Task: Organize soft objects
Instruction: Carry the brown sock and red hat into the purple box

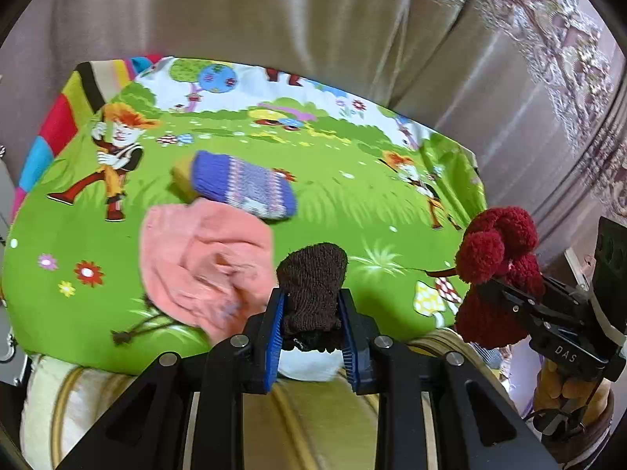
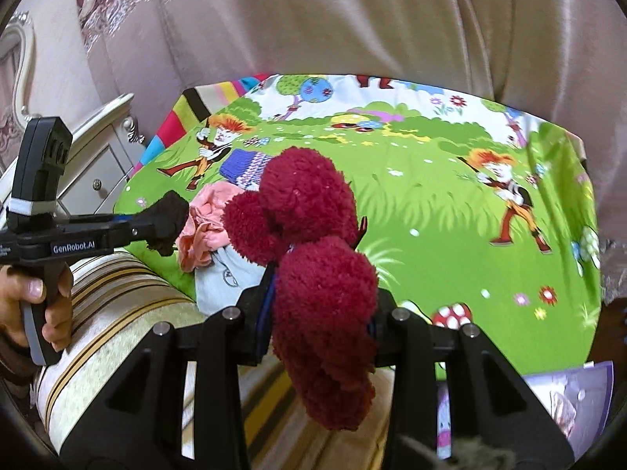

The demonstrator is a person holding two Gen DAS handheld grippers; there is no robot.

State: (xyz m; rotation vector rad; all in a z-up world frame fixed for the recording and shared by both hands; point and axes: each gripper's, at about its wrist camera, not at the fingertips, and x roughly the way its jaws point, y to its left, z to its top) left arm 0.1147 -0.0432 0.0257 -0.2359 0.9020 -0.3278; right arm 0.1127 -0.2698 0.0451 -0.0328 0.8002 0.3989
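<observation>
My left gripper [image 1: 311,313] is shut on a dark brown knitted sock [image 1: 312,286], which sticks up between its blue pads above the near edge of the green cartoon-print cloth [image 1: 352,211]. The right gripper [image 2: 319,309] is shut on a fluffy dark red knitted piece with pom-poms [image 2: 313,243]; in the left wrist view it hangs at the right [image 1: 495,270]. On the cloth lie a blue and purple knitted sock [image 1: 243,184], a crumpled pink cloth [image 1: 203,262] and a yellow piece [image 1: 182,180] half hidden behind the sock. A white garment [image 2: 227,278] lies under the pink cloth.
The cloth covers a cushion in front of a pale satin sofa back [image 1: 274,19]. A striped cream and gold cushion [image 2: 117,297] lies near me. At the far left stands a white drawer cabinet [image 2: 98,160]. A person's hand [image 2: 27,293] holds the left gripper's handle. Purple printed items [image 2: 568,395] lie at lower right.
</observation>
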